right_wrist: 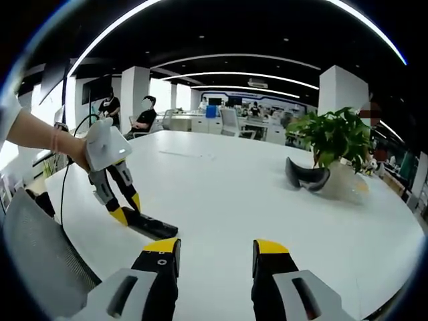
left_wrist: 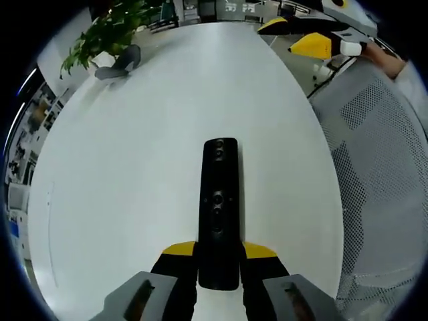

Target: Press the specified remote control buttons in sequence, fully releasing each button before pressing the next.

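The left claw (left_wrist: 219,267) is clenched on the near end of the black remote (left_wrist: 220,200), its 2 yellow-tipped jaws pinching the body from either side, so the remote runs straight out ahead of that claw and lies flat on the white counter (left_wrist: 120,200), button side up. In the right gripper view the same pairing sits off to the left and ahead of the right claw: the left claw (right_wrist: 130,215) angles down onto the remote (right_wrist: 152,226), with a person's hand (right_wrist: 73,152) on the tool above it. The right claw (right_wrist: 217,251) is released, jaws spread and gripping nothing, hovering over bare counter (right_wrist: 267,194) well apart from the remote. A potted plant (right_wrist: 334,137) and a dark headset (right_wrist: 306,175) stand far ahead and to its right. My read is that this is the bracing stage, remote pinned and no button pressed yet. The next move would call for swinging the right claw left toward the remote, bringing 1 jaw tip down squarely on the wanted button, then lifting fully clear before the next press, without the left claw letting the remote slide.
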Demonstrator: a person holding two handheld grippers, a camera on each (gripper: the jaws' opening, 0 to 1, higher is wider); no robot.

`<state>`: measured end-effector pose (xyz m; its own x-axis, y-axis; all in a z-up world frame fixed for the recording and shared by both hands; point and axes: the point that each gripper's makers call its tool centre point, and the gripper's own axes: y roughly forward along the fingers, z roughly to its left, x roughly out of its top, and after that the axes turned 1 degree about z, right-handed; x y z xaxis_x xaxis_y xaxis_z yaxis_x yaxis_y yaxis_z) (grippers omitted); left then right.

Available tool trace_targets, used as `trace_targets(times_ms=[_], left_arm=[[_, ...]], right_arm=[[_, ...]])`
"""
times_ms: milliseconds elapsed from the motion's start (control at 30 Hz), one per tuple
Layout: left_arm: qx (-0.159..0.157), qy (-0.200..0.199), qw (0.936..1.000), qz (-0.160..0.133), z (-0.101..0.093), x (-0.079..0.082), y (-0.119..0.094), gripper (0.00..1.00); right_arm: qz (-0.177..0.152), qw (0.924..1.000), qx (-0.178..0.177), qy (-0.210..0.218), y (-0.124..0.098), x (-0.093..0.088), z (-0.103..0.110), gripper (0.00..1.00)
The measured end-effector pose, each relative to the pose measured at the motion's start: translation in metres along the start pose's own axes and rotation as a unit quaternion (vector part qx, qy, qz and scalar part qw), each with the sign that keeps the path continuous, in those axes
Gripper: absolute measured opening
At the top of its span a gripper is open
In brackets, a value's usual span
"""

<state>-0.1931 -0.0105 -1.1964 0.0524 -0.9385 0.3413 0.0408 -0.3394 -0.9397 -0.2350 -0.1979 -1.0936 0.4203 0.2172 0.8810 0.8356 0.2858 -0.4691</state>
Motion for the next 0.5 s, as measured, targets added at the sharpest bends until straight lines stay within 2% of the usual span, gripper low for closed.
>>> trace_targets(times_ms=[500], left_arm=[[-0.001, 0.000, 0.9999, -0.010, -0.019, 0.000, -0.001, 0.23]], right_arm=[[0.007, 0.9999, 0.011, -0.007, 0.002, -0.002, 0.005, 0.40]])
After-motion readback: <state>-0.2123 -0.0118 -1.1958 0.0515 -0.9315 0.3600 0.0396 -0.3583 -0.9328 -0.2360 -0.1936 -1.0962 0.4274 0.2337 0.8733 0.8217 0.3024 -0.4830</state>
